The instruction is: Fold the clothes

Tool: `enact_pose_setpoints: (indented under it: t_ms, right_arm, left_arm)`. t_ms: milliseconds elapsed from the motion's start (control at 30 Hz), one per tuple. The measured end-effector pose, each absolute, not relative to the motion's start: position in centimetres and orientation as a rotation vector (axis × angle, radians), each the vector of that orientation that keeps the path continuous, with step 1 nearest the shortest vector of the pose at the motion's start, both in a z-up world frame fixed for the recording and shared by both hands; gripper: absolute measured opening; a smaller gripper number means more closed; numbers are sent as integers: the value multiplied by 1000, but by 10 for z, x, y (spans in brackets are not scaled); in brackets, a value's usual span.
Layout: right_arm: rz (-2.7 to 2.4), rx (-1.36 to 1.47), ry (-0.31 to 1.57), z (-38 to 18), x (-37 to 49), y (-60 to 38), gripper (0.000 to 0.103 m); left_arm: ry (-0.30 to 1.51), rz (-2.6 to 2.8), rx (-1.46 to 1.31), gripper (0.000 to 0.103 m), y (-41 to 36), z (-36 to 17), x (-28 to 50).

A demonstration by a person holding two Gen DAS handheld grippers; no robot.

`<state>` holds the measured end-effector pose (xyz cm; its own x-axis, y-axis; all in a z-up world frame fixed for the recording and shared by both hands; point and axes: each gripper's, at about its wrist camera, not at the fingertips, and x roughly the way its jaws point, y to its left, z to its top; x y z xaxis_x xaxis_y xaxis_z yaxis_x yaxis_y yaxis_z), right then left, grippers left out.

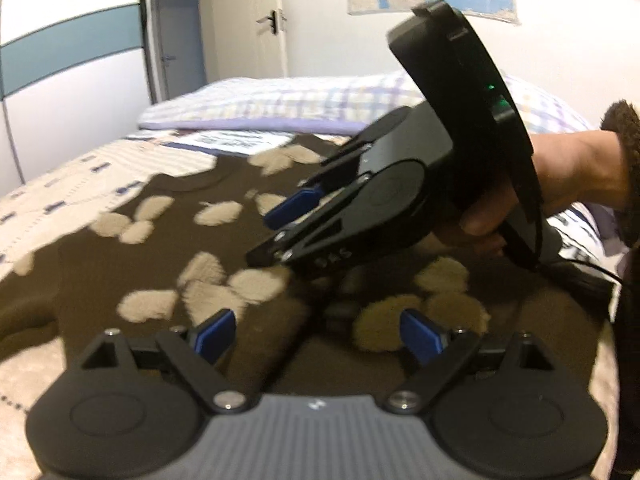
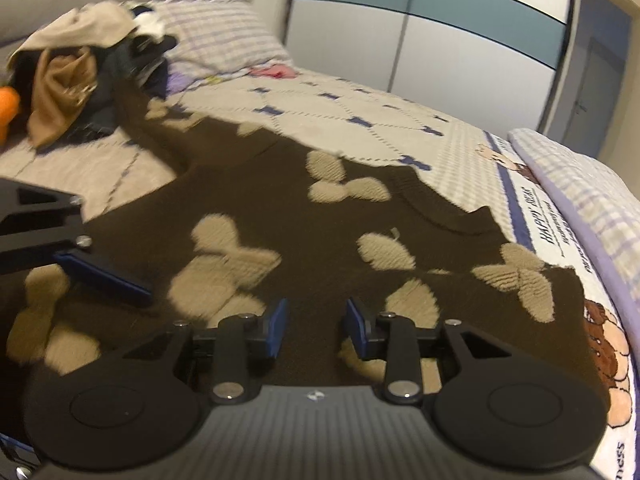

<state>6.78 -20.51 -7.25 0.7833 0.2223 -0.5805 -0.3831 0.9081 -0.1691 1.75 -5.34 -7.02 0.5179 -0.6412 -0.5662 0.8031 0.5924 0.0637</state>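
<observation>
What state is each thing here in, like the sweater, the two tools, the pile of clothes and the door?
Sweater: spread flat on the bed, unfolded.
Left tool: open wide, empty.
Right tool: partly open, empty.
Clothes pile: heaped, unfolded.
Door: shut.

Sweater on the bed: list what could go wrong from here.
1. Both tongs hover open over the sweater with nothing gripped; the left tongs and right tongs sit close together, so they may collide.
2. The knit is thick and fuzzy; a pinch may catch only the top layer.
3. The clothes pile lies by one sleeve and may snag the fold.
</observation>
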Motion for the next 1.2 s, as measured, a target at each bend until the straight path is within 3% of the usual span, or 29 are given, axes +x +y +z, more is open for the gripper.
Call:
enact_pose_setpoints:
  t_ms: [367,733,1200]
  right_arm:
    - [331,-241,604,-78,54,-238,48]
    - [109,-154,541,-57,53,-297,48]
    - [-15,-227,635,-77,60,-311,49]
  left_arm:
    - [613,-902,342,91,-48,-79,12]
    - [602,-885,275,91,-32,-67,10]
    - [625,-874,318,93,-35,-77,13]
